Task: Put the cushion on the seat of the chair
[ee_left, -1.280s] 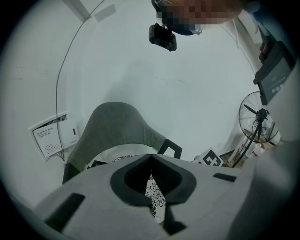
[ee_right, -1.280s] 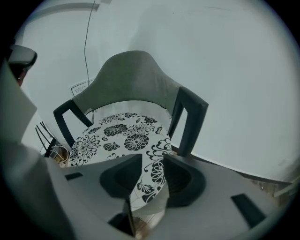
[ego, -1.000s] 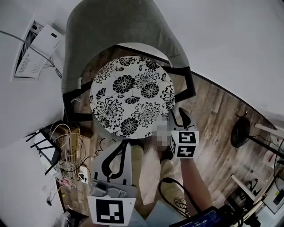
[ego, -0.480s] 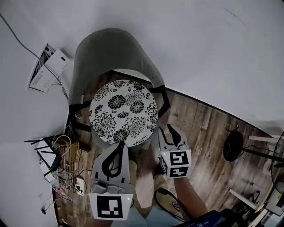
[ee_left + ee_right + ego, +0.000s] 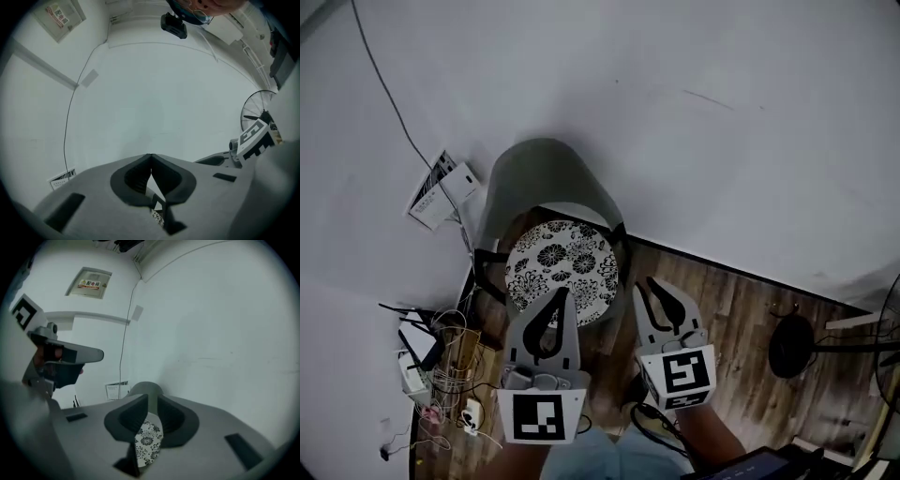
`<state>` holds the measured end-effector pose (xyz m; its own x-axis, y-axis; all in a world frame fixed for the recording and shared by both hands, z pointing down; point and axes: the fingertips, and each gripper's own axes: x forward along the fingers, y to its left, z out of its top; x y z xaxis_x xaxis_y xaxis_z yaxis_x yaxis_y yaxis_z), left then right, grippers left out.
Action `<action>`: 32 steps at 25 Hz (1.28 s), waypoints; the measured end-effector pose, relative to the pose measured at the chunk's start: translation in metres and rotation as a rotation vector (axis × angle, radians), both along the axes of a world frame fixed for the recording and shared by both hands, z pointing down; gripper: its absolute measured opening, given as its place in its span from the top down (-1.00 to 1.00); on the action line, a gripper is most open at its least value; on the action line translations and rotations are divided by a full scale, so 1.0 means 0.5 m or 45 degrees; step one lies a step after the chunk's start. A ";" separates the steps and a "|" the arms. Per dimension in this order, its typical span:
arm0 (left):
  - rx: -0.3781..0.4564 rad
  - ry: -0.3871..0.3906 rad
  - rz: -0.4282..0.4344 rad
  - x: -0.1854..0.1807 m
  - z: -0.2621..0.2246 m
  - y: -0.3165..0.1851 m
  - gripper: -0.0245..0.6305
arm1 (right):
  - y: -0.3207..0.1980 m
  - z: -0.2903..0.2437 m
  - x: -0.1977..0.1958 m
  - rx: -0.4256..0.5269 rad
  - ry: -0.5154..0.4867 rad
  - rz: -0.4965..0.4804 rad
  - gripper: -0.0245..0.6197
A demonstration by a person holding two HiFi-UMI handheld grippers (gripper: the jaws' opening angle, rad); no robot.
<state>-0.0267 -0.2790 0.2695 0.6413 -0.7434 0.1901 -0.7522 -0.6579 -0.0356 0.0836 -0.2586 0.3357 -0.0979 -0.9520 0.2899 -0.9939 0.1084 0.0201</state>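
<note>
Round black-and-white floral cushion (image 5: 562,272) lies flat on the seat of the grey curved-back chair (image 5: 539,178), roughly centred. Left gripper (image 5: 560,295): jaws together, empty. Right gripper (image 5: 654,289): jaws closing on nothing. Placement looks done, so back off without nudging it.

Head view high, steeply down; gripper views near-level, facing wall (image 5: 154,93); right shares chair (image 5: 539,173).

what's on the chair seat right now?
A round floral cushion lies flat on the chair seat. It covers almost all of it, so the seat surface beneath is hidden.
</note>
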 end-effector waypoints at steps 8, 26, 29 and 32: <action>0.200 0.057 0.012 0.072 -0.153 0.118 0.90 | 0.131 -0.183 0.032 0.195 0.064 -0.005 0.89; 0.282 0.052 0.036 0.141 -0.192 0.256 0.90 | 0.283 -0.237 0.112 0.272 0.095 0.035 0.91; 0.285 0.048 0.033 0.145 -0.192 0.264 0.90 | 0.289 -0.240 0.114 0.282 0.091 0.030 0.91; 0.284 0.040 0.030 0.145 -0.188 0.268 0.90 | 0.292 -0.238 0.115 0.286 0.086 0.028 0.91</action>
